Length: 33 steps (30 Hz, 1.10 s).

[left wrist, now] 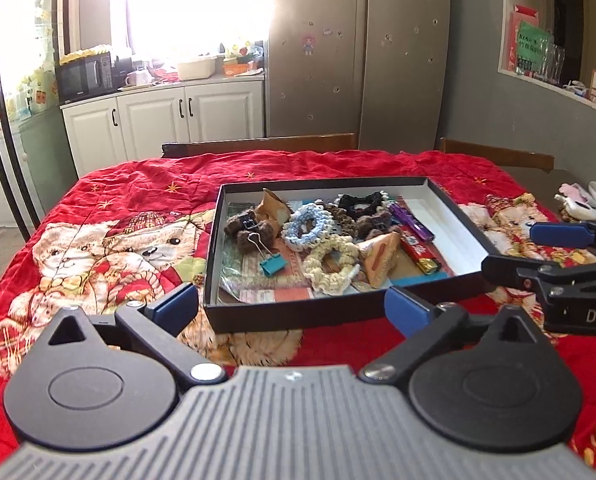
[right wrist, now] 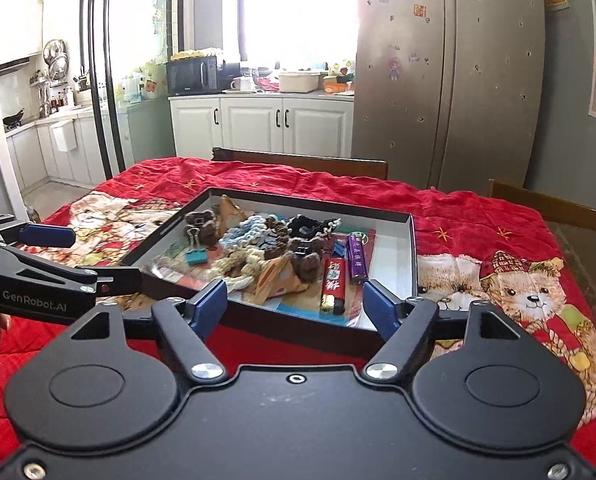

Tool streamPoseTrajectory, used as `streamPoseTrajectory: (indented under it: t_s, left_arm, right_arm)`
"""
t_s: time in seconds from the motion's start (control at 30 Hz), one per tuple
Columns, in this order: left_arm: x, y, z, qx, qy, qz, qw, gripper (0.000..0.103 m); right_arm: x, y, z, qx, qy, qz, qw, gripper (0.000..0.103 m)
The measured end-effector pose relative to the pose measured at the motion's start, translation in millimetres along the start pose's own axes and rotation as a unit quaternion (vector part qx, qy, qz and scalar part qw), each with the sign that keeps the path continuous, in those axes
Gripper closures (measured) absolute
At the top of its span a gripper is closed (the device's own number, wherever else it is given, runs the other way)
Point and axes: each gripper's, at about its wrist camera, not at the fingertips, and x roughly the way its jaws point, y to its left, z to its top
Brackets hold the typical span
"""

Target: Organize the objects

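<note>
Left gripper [left wrist: 292, 306] fingers spread, empty | right gripper [right wrist: 296, 302] fingers spread, empty | black box [left wrist: 258, 316] mid-counter holds scrunchies [left wrist: 303, 226], lighters [right wrist: 333, 282], binder clip [left wrist: 273, 262] | sorting looks nearly done; small items [left wrist: 577, 200] remain at counter's right edge

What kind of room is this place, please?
Most likely a home kitchen with a dining area. A tall fridge stands by white cabinets with a microwave on the counter, and a table under a red bear cloth has wooden chairs behind it.

"GenRobot.AI" stands on the left tongs [right wrist: 48, 236]; "DA" on the right tongs [left wrist: 525, 248]
</note>
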Motion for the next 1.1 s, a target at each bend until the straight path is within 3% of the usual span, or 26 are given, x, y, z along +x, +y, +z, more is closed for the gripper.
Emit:
streamPoseTrajectory:
  t_s: [0.07,0.47,1.1]
  left_arm:
    - [-7,-2,-3,0.0,0.0,-0.003,1.0,0.0]
    - [-37,-10,-34,-0.014,0.004,0.006,0.9999,0.0]
    - [-60,-23,-74,-0.034,0.009,0.022,0.9991,0.0]
  right_arm:
    - [-9,3,-4,0.001,-0.004,0.002,1.0,0.022]
    - [-59,12,-33,0.016,-0.012,0.012,1.0,0.014]
    - [-89,16,-88,0.049,-0.008,-0.013,0.999,0.004]
